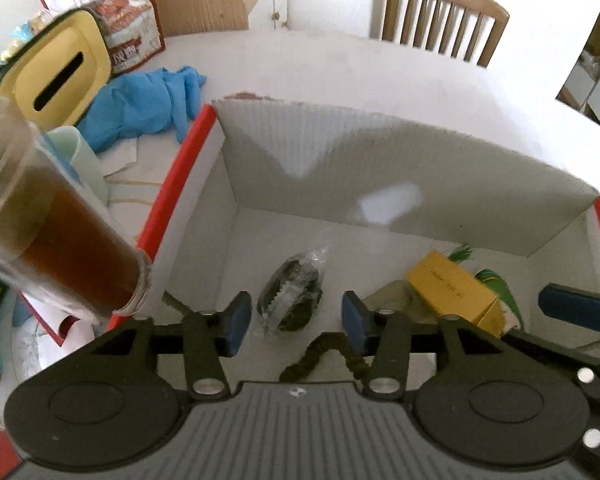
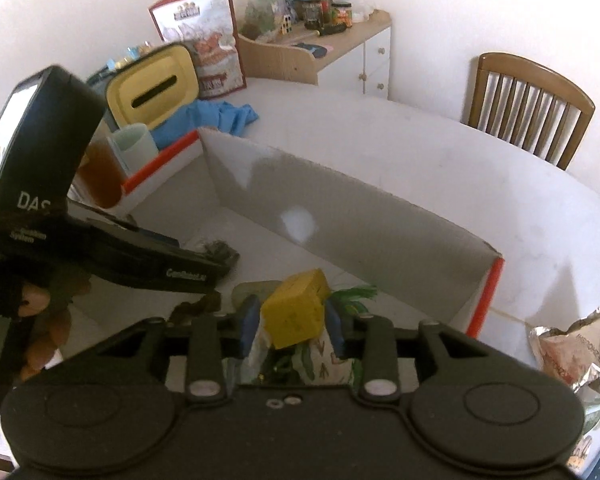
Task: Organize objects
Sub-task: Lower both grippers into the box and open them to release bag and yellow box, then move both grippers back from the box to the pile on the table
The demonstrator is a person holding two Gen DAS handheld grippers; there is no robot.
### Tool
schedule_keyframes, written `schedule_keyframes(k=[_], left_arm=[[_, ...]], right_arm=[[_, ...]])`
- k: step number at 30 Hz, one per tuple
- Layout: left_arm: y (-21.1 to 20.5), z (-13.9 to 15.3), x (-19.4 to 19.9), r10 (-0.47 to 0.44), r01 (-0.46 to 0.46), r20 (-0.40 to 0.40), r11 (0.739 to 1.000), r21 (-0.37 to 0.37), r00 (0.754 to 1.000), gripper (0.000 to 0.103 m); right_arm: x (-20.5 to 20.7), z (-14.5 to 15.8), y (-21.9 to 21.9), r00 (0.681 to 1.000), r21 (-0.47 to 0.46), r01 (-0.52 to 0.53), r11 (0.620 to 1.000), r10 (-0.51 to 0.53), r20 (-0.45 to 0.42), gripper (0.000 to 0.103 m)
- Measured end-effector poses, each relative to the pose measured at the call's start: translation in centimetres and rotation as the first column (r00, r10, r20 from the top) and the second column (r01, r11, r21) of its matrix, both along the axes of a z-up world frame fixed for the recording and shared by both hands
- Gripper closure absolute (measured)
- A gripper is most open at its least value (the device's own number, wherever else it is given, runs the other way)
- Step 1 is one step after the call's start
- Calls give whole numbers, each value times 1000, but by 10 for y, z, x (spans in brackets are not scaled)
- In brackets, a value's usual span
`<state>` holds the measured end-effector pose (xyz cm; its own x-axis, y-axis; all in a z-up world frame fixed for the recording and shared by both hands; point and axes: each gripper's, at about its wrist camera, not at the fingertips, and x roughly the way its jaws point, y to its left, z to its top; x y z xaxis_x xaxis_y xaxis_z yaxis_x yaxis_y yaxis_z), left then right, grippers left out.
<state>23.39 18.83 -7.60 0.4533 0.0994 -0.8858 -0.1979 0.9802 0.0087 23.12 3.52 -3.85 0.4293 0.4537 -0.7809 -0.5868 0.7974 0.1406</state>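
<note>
White counter (image 2: 440,148) carrying an open white cardboard box with red edges (image 2: 380,216). Right gripper (image 2: 291,322): jaws closed against the small yellow carton (image 2: 296,308), low inside the box; advisable to set it flat before releasing. Left gripper (image 1: 296,322): jaws wide apart, empty, above a clear-wrapped dark bundle (image 1: 292,300).

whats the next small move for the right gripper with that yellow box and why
Probably open the right gripper and let go. Its blue pads flank the small yellow box, which sits low inside the white cardboard box, over a green-printed packet. The left gripper hangs open above a wrapped dark item.
</note>
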Motion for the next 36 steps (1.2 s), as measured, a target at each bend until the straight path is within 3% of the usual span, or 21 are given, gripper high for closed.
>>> schedule_keyframes(k=[13,16,23,25,36], left_arm=[[-18,44,-38,4,0,146,1000,-26,989,46],[-27,54,-50,-5,10,177,999,-30,984,36],[-48,73,-76,-30,41,236,998,-41,971,35],[-56,78,-83,-43,55,250,998,-43,967,29],[-104,87,-110,-122,141,298,989,-42,947,19]], right_arm=[[-31,38,-47,999,113,-8,994,2,55,43],[-39,46,-60,998,144,-3,989,-5,57,41],[-62,62,-95,996,199,-4,980,-14,88,33],[-71,65,-106,995,212,-2,977,-19,94,28],[-107,65,-180,986,226,86,970,-115,119,10]])
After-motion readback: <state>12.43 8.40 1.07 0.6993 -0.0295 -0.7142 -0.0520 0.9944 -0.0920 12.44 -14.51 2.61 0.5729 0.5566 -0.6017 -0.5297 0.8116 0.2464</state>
